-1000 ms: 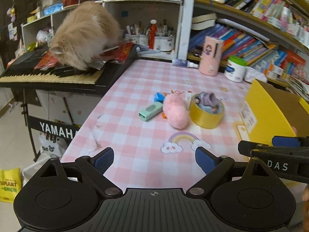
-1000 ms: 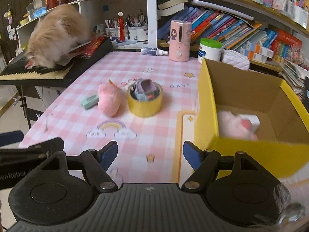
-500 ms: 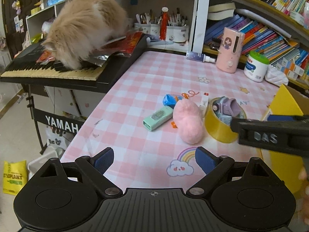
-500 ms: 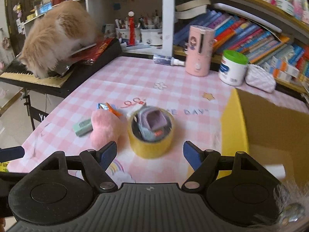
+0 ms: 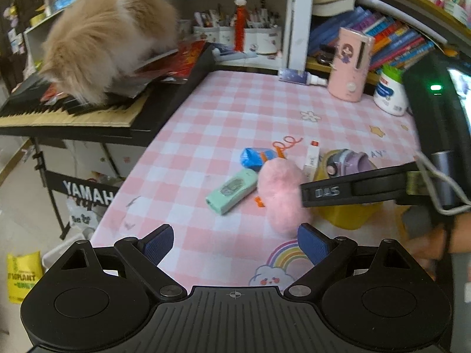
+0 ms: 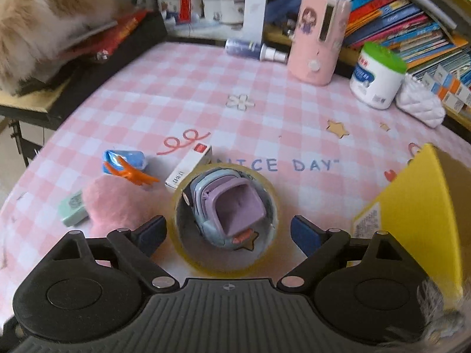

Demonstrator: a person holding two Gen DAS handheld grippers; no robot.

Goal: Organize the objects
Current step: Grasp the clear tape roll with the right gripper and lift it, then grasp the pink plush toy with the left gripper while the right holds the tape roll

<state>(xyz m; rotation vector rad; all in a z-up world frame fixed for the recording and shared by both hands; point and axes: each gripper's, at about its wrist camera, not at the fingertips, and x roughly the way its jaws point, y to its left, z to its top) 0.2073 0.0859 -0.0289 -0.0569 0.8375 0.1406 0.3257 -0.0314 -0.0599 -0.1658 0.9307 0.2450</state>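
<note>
The right tool [image 6: 228, 232] hangs wide open and empty directly over the yellow tape roll [image 6: 225, 220], which lies flat on the tabletop [image 6: 176, 94] between its fingers. The left tool [image 5: 235, 242], also open and empty, sits farther off, nearer the pink plush [image 5: 279, 194].

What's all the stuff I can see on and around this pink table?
tape roll: one, yellow, between the right gripper's fingers
purple toy: one, inside the tape roll
plush: one, pink, left of the tape roll
eraser case: one, mint, left of the plush
packet: one, blue, behind the plush
small box: one, white, behind the tape roll
cardboard box: one, yellow, right
cat: one, ginger, on the keyboard
left gripper: open
right gripper: open
</note>
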